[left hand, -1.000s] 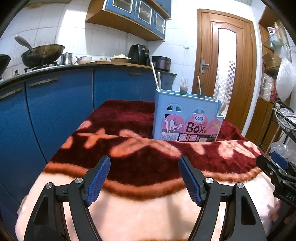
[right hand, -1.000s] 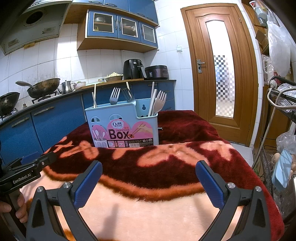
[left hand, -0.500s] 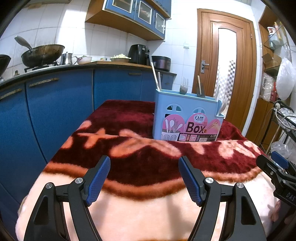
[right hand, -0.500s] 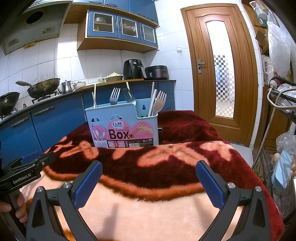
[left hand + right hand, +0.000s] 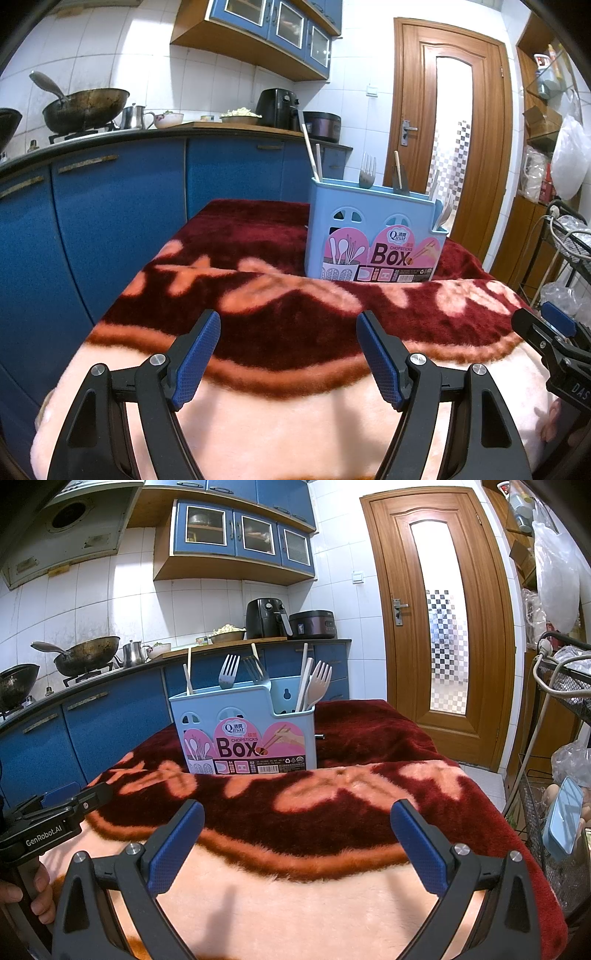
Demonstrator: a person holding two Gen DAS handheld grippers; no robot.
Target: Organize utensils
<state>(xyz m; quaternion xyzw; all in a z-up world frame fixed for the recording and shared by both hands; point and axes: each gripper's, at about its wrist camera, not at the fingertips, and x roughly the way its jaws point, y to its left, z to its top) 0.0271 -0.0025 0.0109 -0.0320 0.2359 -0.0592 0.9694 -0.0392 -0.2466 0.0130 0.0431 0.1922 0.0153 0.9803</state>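
A light blue utensil box (image 5: 373, 232) with a pink "Box" label stands upright on the far part of the blanket-covered table; it also shows in the right wrist view (image 5: 243, 731). Forks (image 5: 228, 672), chopsticks (image 5: 303, 675) and a pale plastic fork (image 5: 320, 681) stick up out of its compartments. My left gripper (image 5: 288, 354) is open and empty, held low over the near end of the table. My right gripper (image 5: 297, 845) is open and empty, also well short of the box.
A red and peach blanket (image 5: 280, 306) covers the table. Blue kitchen cabinets (image 5: 110, 206) run along the left with a wok (image 5: 86, 110) on the stove. A wooden door (image 5: 439, 627) is behind right. A wire rack (image 5: 565, 760) with bags stands at the right.
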